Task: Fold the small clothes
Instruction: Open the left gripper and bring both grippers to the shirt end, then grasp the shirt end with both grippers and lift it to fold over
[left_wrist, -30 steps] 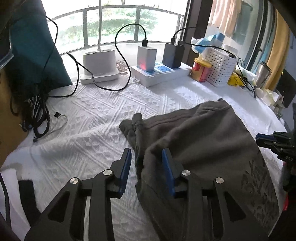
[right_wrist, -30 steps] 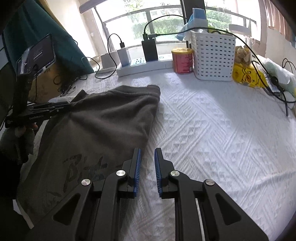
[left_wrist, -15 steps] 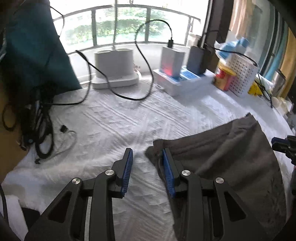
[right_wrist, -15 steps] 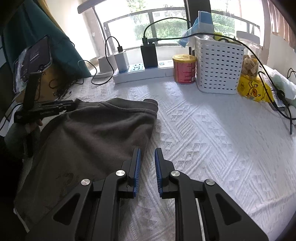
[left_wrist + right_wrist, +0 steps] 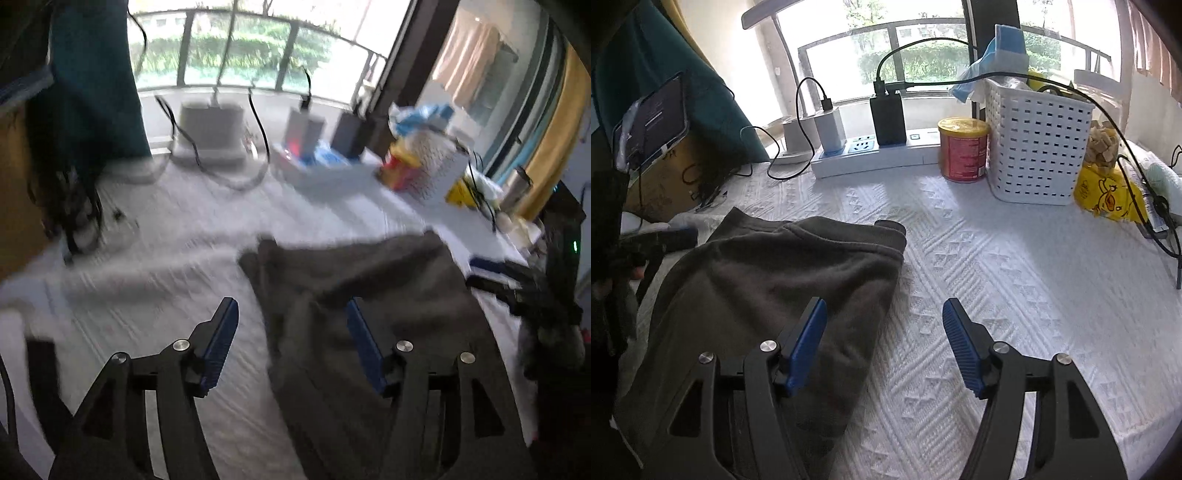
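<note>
Lying flat: your dark grey-brown folded fleece garment (image 5: 768, 280) rests on the white woven bedspread (image 5: 997, 280), left of centre in the right wrist view.
Long axis: it runs from the near left edge of that view away toward the window; the ribbed band end (image 5: 890, 230) points at the white power strip (image 5: 871, 157).
Left gripper (image 5: 291, 325): your jaws stand wide and have just been opening; the garment's (image 5: 388, 280) left edge lies between the blue pads (image 5: 221, 332), and neither pad presses on it.
Right gripper (image 5: 882, 325): your jaws also stand wide and have just been opening; the left finger hangs over the garment's right edge, the right finger over bare bedspread, and nothing is gripped.
Beside it: a red tin with a yellow lid (image 5: 964, 149) and a white perforated plastic basket (image 5: 1034, 144) stand well apart from the garment, near the window.
Hard to make out: the left wrist view is smeared by motion blur, so the folds of the cloth there cannot be read.
Cut off: the garment's near end runs under your gripper frames in both views.
</note>
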### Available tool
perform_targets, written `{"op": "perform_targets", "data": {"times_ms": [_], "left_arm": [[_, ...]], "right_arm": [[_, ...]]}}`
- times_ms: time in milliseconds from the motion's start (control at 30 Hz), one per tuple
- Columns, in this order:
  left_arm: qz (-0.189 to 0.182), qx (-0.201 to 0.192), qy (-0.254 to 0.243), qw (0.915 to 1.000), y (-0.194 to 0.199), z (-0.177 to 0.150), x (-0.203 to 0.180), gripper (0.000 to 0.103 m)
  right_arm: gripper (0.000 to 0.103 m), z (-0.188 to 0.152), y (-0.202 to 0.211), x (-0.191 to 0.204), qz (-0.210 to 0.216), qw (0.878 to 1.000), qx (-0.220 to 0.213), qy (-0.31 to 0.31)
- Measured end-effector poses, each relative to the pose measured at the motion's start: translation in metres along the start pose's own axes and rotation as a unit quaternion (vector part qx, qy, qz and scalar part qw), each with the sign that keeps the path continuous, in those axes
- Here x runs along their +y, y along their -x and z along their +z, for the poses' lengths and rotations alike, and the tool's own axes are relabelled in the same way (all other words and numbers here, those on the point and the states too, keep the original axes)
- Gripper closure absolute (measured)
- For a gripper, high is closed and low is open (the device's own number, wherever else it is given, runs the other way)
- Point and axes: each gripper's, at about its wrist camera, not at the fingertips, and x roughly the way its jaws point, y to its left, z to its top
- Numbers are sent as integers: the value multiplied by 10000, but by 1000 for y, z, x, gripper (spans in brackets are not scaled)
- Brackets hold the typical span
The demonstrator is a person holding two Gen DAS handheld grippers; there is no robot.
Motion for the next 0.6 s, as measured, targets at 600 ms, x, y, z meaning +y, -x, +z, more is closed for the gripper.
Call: {"op": "perform_targets", "data": {"times_ms": [600], "left_arm": [[-71,220,-628,9978,-34,-5,-37,22]], "right_arm": [[36,0,-28,15,485,9979,284,322]]}}
